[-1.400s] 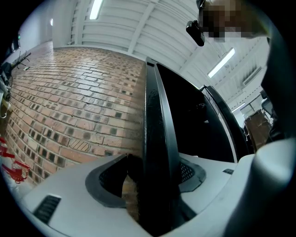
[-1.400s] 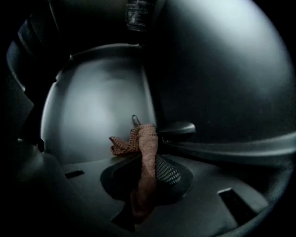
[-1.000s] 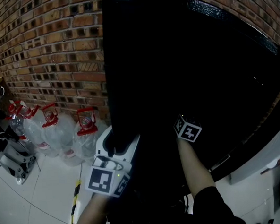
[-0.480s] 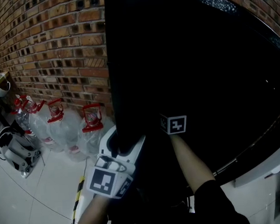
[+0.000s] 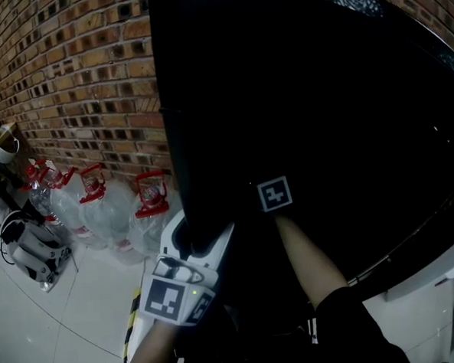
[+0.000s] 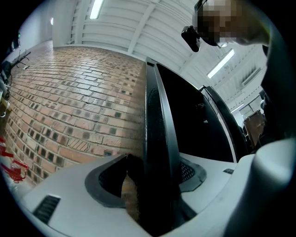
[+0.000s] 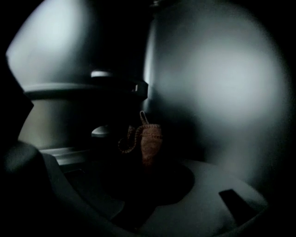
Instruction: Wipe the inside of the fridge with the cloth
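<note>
A big brick wall stands at the back. In front of it is a tall black fridge, and it looks very dark from above. The fridge door is open and sticks out toward the person, so we see its thin black edge. Under everything is a pale, shiny floor. Some big clear water bottles with red tops sit on the floor, close to the wall and left of the fridge. The left gripper is white. It has the edge of the fridge door between its two jaws. The jaws stand quite far apart because the door is thick, and they hold on to it. The person's bare arm reaches into the dark fridge, and the cube with the square mark sits at the end of it. That is the right gripper. It is inside the fridge, where the walls look grey and dim and a shelf runs across on the left. Its jaws are close together and pinch a small brown cloth. The cloth sticks up out of the jaws, with a bit of its stitched edge curling off to the left. It is too dark to tell if the cloth touches the fridge wall.
</note>
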